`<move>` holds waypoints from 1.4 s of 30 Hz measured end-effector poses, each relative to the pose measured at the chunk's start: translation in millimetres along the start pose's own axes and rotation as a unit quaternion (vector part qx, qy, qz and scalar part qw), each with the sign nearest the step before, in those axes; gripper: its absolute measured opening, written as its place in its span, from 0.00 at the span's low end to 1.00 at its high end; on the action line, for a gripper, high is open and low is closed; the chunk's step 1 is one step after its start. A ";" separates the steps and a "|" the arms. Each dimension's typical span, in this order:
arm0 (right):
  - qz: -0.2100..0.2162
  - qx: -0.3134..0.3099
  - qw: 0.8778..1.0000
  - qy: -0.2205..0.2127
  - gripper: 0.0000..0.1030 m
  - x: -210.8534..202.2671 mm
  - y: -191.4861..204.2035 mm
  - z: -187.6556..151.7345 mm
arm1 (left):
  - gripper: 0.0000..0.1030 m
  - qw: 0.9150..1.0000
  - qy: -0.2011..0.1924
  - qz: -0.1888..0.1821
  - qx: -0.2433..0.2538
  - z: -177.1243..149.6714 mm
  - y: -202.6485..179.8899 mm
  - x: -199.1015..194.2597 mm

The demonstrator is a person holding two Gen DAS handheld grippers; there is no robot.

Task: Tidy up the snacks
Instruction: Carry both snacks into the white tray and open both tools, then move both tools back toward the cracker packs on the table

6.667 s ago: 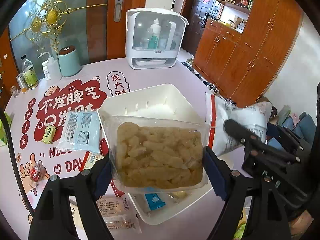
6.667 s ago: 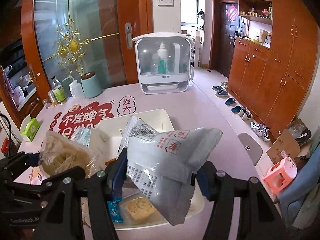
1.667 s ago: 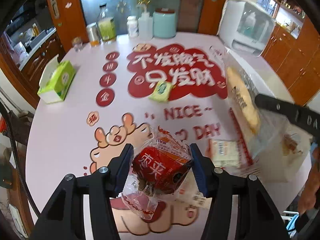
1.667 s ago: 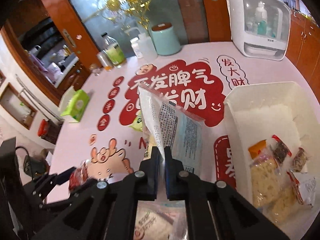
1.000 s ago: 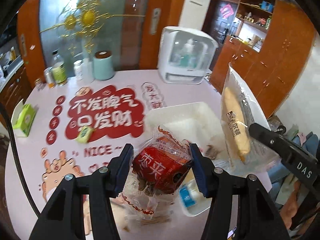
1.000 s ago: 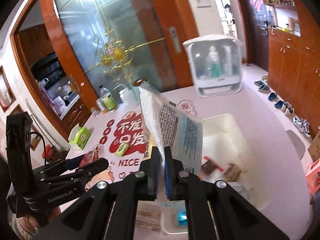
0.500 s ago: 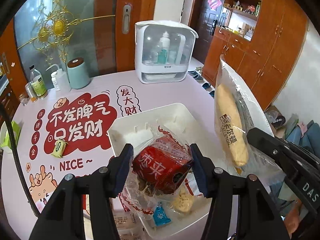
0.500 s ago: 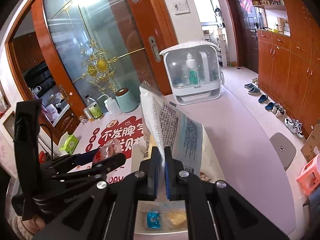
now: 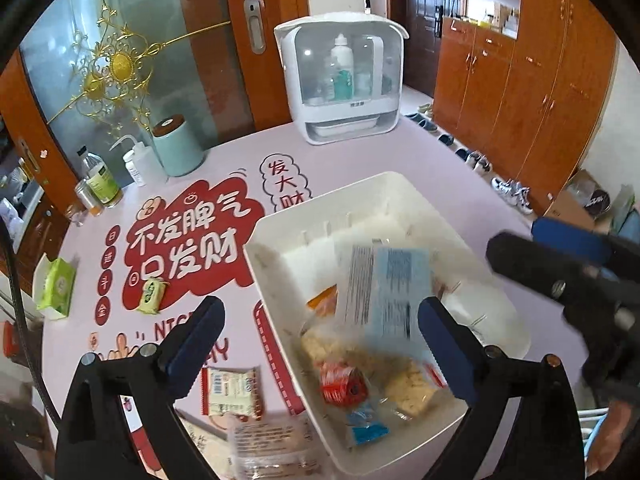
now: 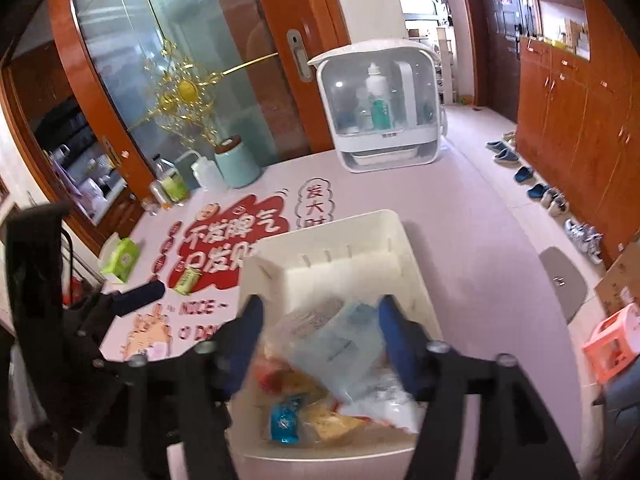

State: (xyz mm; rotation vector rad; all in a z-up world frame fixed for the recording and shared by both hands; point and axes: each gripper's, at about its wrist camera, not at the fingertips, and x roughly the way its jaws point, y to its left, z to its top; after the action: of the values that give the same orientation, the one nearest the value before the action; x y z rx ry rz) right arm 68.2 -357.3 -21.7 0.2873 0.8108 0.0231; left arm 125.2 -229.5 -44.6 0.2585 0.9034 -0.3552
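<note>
The white bin [image 9: 312,236] sits under both grippers. My left gripper [image 9: 316,316] hangs above its near-left part; its jaws are opening wide and nothing is between the pads. The red snack packet [image 9: 343,384] lies in the bin among other snacks. My right gripper [image 10: 320,316] is over the bin [image 10: 332,264], its jaws also opening. The blue-and-white packet [image 10: 340,348] is loose below them, blurred, dropping onto the pile. In the left wrist view that packet [image 9: 384,288] is tilted above the snacks, with the right gripper's fingers [image 9: 560,268] at the right.
Two wrapped snacks [image 9: 230,392] [image 9: 272,444] lie on the pink table left of the bin. A small yellow-green packet [image 9: 151,296], a green tissue box [image 9: 56,288], a teal canister [image 9: 176,148], bottles and a white cabinet [image 9: 344,88] stand farther back.
Both grippers have opened. The red packet left the left gripper and now lies in the bin. The blue-and-white packet slipped out of the right gripper and is dropping into the bin.
</note>
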 end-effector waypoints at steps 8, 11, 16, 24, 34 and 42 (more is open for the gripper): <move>-0.010 -0.013 1.000 0.001 0.61 -1.5 8.2 -2.7 | 0.94 1.000 -0.002 0.006 -0.010 -11.6 11.4 -13.1; -0.018 -0.015 1.000 0.011 0.61 0.3 10.3 -6.4 | 0.94 1.000 -0.002 0.003 -0.015 -16.0 15.0 -18.6; -0.018 -0.016 1.000 0.019 0.61 -0.5 13.9 -14.4 | 0.94 1.000 -0.004 0.005 -0.015 -24.8 18.6 -30.3; -0.020 -0.023 0.999 0.023 0.61 -2.6 25.4 -25.2 | 0.94 1.000 -0.001 0.014 -0.023 -42.7 33.4 -43.9; -0.020 -0.029 0.999 0.032 0.61 -1.7 41.1 -37.2 | 0.94 0.999 0.010 0.029 -0.040 -66.8 64.6 -56.2; -0.017 -0.033 0.998 0.041 0.61 7.3 65.9 -44.1 | 0.94 0.997 0.015 0.042 -0.062 -85.5 104.2 -66.3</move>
State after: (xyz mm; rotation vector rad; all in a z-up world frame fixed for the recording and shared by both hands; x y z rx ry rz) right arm 47.5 -282.3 -38.5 0.2123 0.8941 0.0303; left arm 68.6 -90.7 -34.9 0.1881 0.9364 -0.2172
